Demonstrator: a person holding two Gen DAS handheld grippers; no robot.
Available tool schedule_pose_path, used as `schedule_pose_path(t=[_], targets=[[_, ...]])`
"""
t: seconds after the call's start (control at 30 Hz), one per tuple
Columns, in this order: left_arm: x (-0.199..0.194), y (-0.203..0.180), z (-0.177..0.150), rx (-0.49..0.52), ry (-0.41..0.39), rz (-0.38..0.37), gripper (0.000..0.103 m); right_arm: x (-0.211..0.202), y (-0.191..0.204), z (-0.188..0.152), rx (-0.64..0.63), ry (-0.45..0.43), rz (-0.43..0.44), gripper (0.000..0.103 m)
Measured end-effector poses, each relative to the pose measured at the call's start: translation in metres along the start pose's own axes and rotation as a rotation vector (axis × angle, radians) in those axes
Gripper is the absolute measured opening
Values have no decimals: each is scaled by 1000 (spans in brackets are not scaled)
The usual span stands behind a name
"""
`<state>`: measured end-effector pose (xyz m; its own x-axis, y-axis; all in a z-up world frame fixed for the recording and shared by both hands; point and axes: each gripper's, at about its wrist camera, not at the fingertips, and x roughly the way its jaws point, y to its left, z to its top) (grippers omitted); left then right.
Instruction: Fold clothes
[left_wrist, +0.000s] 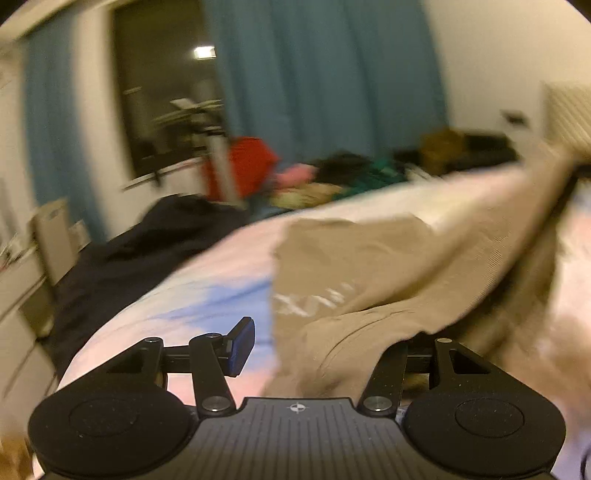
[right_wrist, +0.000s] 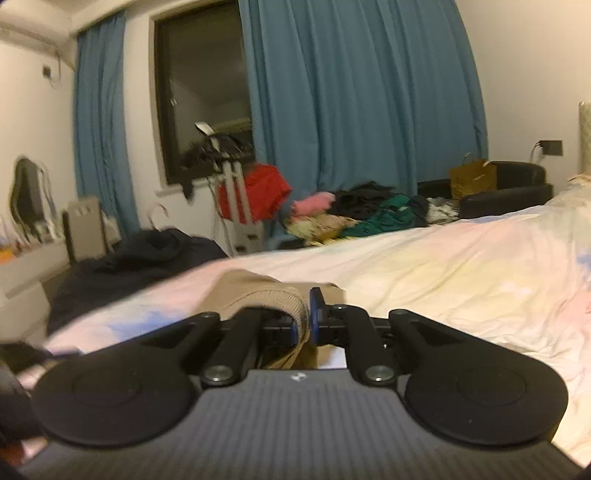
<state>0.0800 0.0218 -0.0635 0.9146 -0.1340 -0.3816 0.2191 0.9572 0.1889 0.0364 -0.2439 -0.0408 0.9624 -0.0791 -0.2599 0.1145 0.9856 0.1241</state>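
a: left wrist view, blurred. tan garment lies spread on the bed sheet, pale pink with a blue patch. one end of the cloth rises toward the upper right edge of the picture, where something dark meets it; too smeared to say what.

b: left gripper?

a: jaws parted. the blue-padded left finger stands clear over the sheet, touching no cloth. the other finger is covered by a fold of the garment draped over it. nothing pinched that i can see, so i read it as released.

b: right wrist view?

a: sharper. right gripper is clenched on a ribbed edge of the tan garment. the cloth bunches over the left finger and hangs down between the pads, with the blue pad of the other finger pressed against it.

b: where does the garment sit in that view?

a: at the near left part of the bed, on the sheet, just ahead of the fingers.

b: surroundings?

a: blue curtains either side of a dark window. a heap of mixed clothes beyond the far edge of the bed, a red item hanging on a stand beside it, a dark pile on the floor at left, a black armchair with a brown paper bag at right.
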Motion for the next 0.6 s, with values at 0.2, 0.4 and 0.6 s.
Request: schedule_pose_path(t=[0.2, 0.4, 0.6], targets=[[-17, 41, 10, -266, -142, 193, 55, 30, 18, -19, -159, 141, -37, 64], [-32, 45, 10, -344, -178, 242, 56, 45, 24, -48, -261, 402, -20, 86], [-67, 17, 15, -322, -249, 256, 56, 13, -7, -17, 9, 295, -166, 85]])
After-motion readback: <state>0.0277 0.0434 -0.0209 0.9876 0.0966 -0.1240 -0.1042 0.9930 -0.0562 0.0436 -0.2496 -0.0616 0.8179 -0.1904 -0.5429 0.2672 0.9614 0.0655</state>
